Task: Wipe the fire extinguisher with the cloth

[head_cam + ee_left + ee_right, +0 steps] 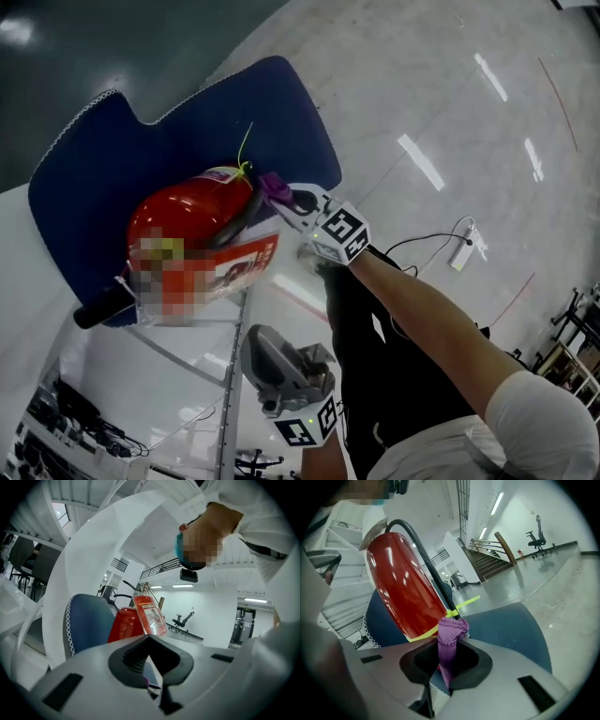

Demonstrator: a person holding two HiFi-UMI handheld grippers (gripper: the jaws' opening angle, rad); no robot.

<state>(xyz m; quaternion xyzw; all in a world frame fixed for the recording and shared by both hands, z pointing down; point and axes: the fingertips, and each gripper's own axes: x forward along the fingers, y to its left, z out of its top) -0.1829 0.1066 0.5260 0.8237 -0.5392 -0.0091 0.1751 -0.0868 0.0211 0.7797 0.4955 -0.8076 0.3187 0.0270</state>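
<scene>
Fingers of my right gripper were clenched on a bunched purple cloth, which stood up between them. The cloth's tip sat right at the neck end of the red fire extinguisher. I could not tell whether it truly pressed on the red shell.

From the head view, the extinguisher lay on its side at 9 o'clock from the right gripper. It rested on a blue pad with a white stitched edge. Its neck pointed to 2 o'clock and its base to 8 o'clock.

Several things crowded the cloth's path. A black hose ran along the body from the neck. A yellow tie was looped at the neck, just beside the cloth, with one loose end sticking out toward 2 o'clock. A red and white tag lay against the side of the extinguisher nearest me, and a black nozzle poked out at 8 o'clock past the base.

My left gripper hung at 6 o'clock from the right one, well apart from the extinguisher. Its jaws were closed together and gripped nothing. In the left gripper view, the tag stood in front of the red body.

On the pale floor, at 3 o'clock from the right gripper, lay a dark cable with a small white adapter.
</scene>
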